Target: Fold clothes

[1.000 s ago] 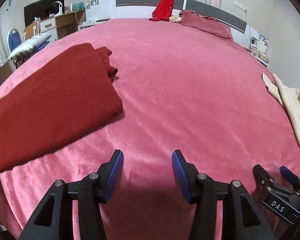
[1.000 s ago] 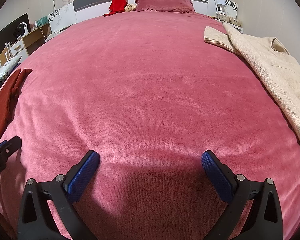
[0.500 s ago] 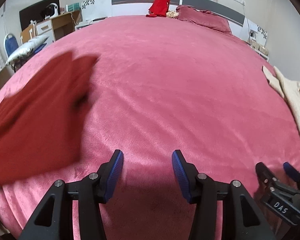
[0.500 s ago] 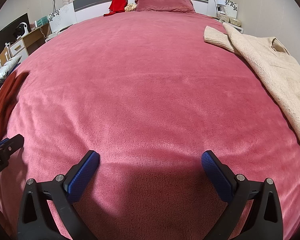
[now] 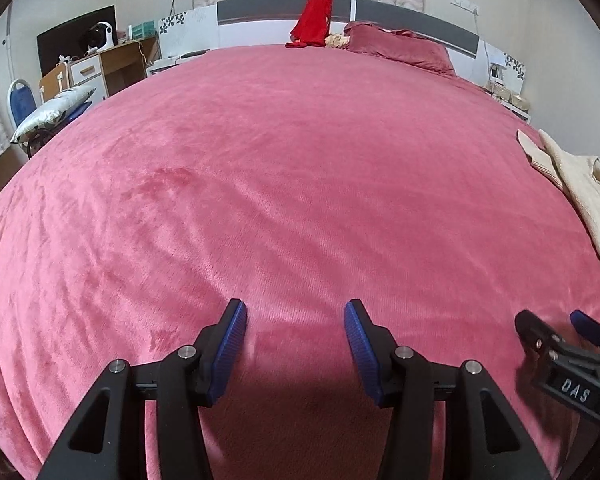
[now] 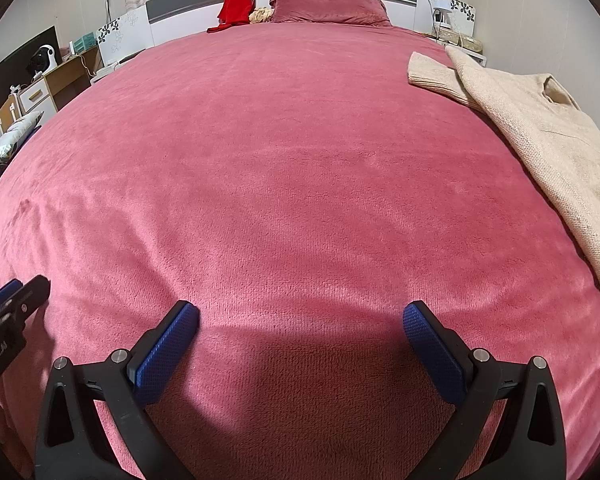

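The beige knitted sweater [image 6: 540, 148], the one garment within reach, lies spread flat along the right edge of the bed [image 6: 292, 168], its folded sleeve pointing toward the far end and its neck opening up near the far right; the left wrist view catches only a strip of it at the right border [image 5: 580, 192].

On the far left of the room a blue chair [image 5: 20, 100] carries a silvery cushion [image 5: 54, 114], with a wooden desk [image 5: 112, 68] and a dark monitor [image 5: 76, 40] behind them. The pink plush cover fills the middle of both views, showing brushed streaks on its near left part. At the far end a bright red garment [image 5: 312, 20] hangs over the grey headboard [image 5: 260, 10], and just right of it a pink pillow [image 5: 396, 46] rests against the same headboard.

The left gripper [image 5: 295, 320] hovers low over the near edge of the bed, its blue-padded fingers [image 5: 230, 344] parted with nothing between them. The right gripper [image 6: 300, 318] sits just to its right, well short of the sweater, its fingers [image 6: 430, 352] spread wider and likewise empty. Each gripper's tip shows at the border of the other's view.
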